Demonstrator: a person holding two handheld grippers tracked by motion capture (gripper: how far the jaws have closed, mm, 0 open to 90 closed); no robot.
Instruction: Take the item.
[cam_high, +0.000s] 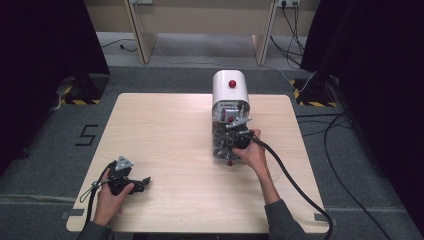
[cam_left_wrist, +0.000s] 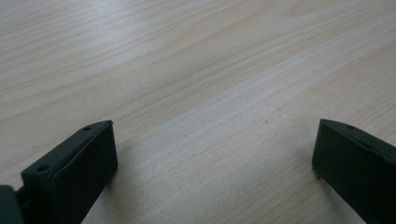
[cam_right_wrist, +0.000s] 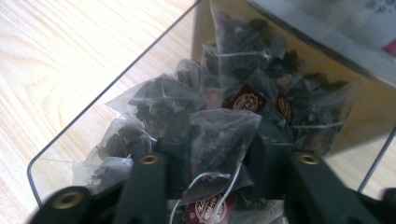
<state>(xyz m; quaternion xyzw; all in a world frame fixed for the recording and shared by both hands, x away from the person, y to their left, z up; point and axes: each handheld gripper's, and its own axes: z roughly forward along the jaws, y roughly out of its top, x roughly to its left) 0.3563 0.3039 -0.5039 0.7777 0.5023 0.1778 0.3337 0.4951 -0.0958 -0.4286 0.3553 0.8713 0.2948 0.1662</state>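
Between the right gripper jaws sits a clamped tea bag; left gripper jaws apart, maroon tag print unreadable

Light wood tabletop on grey carpet floor; black "5" floor marking left; black cables trailing right.

Floor marking left of the table: a dark "5" on the grey carpet. Tea-bag tags in the clear box, right gripper view: dark red w/ gold round emblem, lettering too small to read. Printed label on the white dispenser: illegible.
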